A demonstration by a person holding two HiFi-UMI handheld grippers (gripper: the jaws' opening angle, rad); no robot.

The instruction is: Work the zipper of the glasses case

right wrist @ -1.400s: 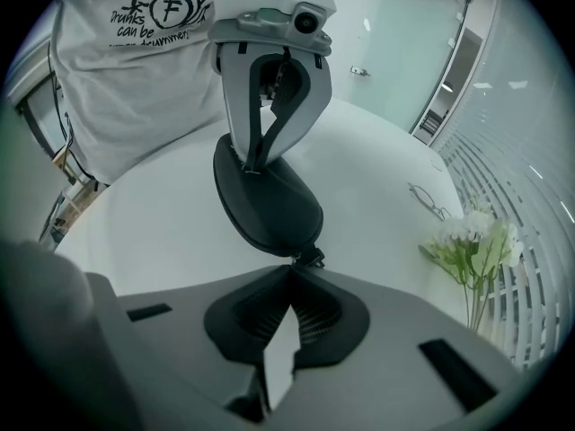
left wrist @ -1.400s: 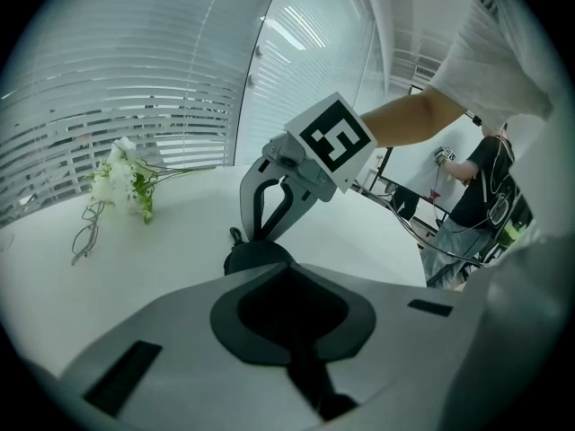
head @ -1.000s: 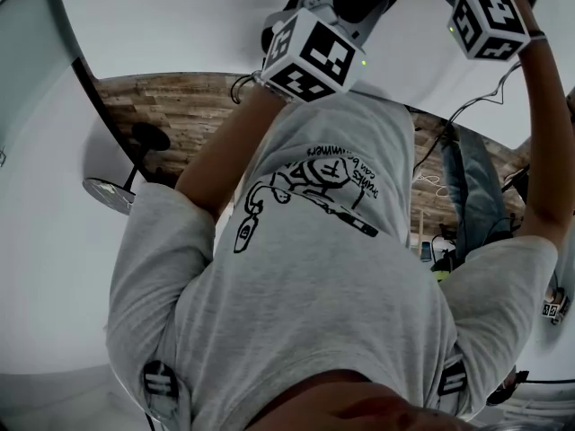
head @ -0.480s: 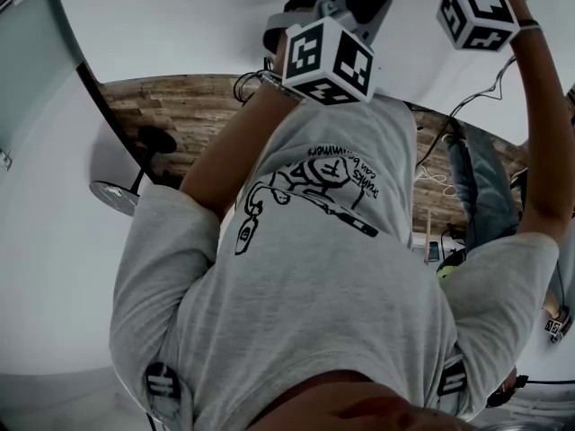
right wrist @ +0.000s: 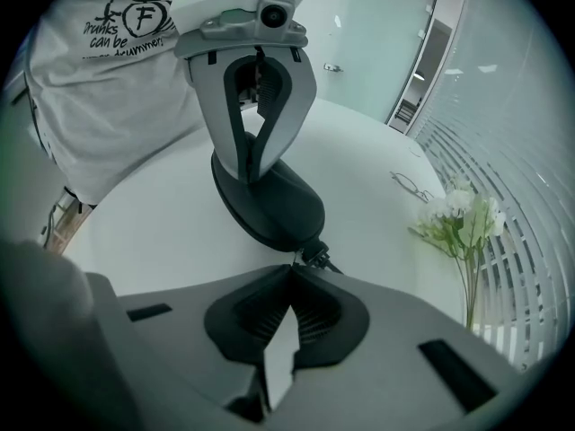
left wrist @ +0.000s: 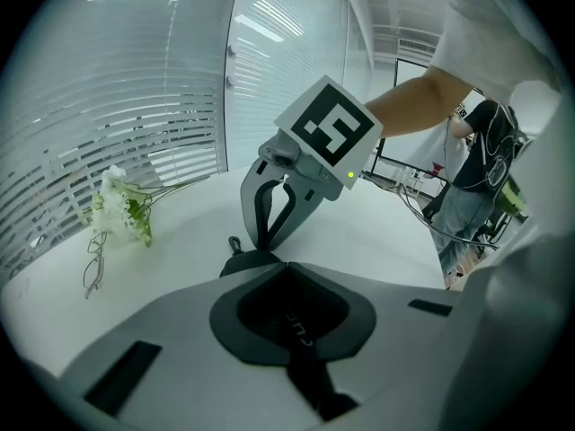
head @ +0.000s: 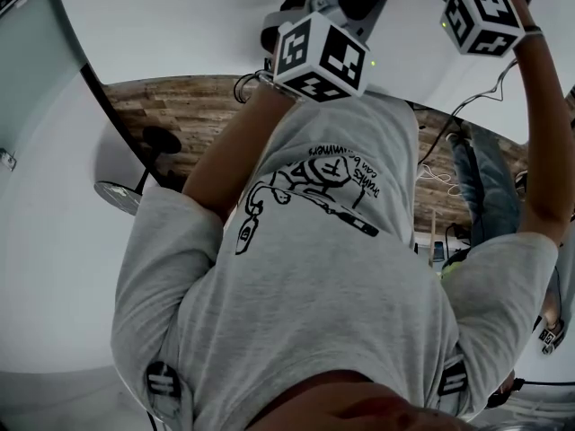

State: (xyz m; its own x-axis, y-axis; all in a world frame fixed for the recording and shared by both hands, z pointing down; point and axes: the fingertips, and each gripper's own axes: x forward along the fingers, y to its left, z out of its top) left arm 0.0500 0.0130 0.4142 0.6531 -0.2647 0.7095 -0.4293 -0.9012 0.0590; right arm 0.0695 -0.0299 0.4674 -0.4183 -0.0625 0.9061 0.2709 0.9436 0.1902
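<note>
The right gripper (right wrist: pixel 292 268) is pinching, jaws closed, the zipper pull (right wrist: pixel 314 257) at the near end of the black glasses case (right wrist: pixel 274 206). The left gripper (right wrist: pixel 247 171) is clamping the case's far end. The case is lying on the white table (right wrist: pixel 162 232).

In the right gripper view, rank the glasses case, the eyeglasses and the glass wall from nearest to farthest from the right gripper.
1. glasses case: straight ahead, with its zipper pull at the tips of the right gripper.
2. eyeglasses: on the table, farther back on the right.
3. glass wall: behind the table, farthest.
</note>
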